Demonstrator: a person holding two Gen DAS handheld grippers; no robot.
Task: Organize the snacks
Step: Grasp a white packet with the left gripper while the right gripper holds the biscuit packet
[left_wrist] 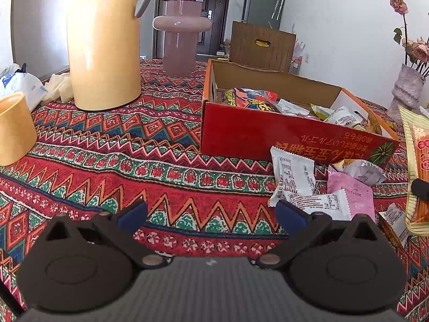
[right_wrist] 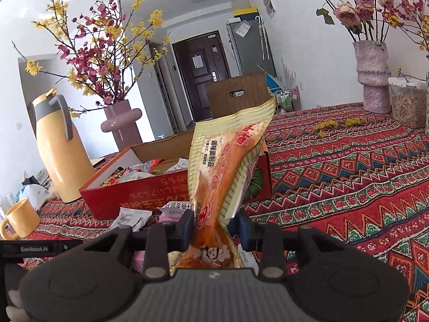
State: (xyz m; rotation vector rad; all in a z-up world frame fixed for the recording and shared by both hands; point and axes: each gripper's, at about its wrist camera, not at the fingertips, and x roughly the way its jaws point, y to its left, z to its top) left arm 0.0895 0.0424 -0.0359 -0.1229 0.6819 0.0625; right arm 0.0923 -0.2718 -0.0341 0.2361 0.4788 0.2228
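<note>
My right gripper [right_wrist: 214,226] is shut on a yellow and orange snack bag [right_wrist: 222,166] and holds it upright above the table, in front of the red cardboard box [right_wrist: 150,191]. The bag also shows at the right edge of the left wrist view [left_wrist: 417,171]. The box [left_wrist: 268,136] holds several snack packets [left_wrist: 252,98]. My left gripper [left_wrist: 211,214] is open and empty, low over the patterned tablecloth. Loose white packets [left_wrist: 293,173] and a pink packet [left_wrist: 354,190] lie by its right fingertip [left_wrist: 289,212], in front of the box.
A tall yellow thermos [left_wrist: 103,43] and a yellow mug [left_wrist: 14,128] stand at the left. A pink vase [left_wrist: 181,37] with flowers stands behind. Another vase [right_wrist: 372,77] and a clear jar [right_wrist: 407,102] stand at the far right. A brown chair back [left_wrist: 261,45] is beyond the box.
</note>
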